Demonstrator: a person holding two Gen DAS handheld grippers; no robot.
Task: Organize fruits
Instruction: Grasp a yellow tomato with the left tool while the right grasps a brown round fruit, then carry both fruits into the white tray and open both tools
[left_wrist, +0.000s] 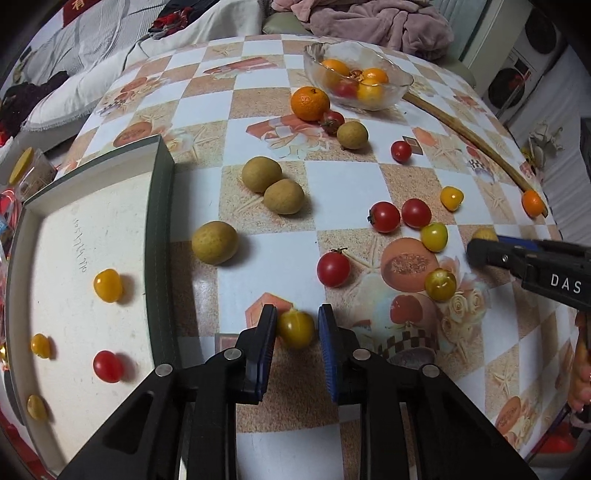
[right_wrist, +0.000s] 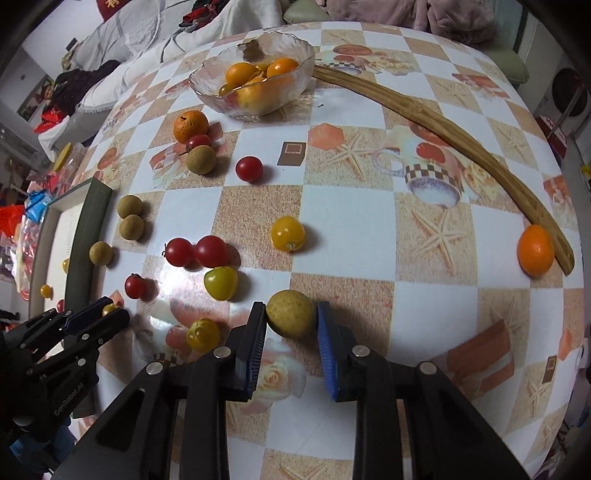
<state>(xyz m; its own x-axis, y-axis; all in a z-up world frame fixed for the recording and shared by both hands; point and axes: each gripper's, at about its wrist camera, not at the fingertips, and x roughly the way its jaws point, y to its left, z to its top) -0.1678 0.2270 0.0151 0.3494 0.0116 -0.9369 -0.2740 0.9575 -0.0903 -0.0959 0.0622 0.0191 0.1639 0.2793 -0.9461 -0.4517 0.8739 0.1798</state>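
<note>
Small fruits lie scattered on the patterned table. My left gripper (left_wrist: 297, 323) stands open around a yellow cherry tomato (left_wrist: 295, 328) on the table, with small gaps on both sides. My right gripper (right_wrist: 291, 319) has its blue pads against both sides of a tan longan (right_wrist: 291, 318). A white tray (left_wrist: 74, 236) at the left holds several small tomatoes. A glass bowl (left_wrist: 395, 74) at the back holds oranges and tomatoes. In the right wrist view the left gripper (right_wrist: 110, 314) sits at the lower left.
Longans (left_wrist: 261, 173), red tomatoes (left_wrist: 333, 268), yellow tomatoes (left_wrist: 440, 284) and an orange (left_wrist: 309, 102) lie across the table. A long wooden stick (right_wrist: 443, 125) curves along the right, with a small orange (right_wrist: 535, 250) at its end. Bedding and clothes lie beyond the table.
</note>
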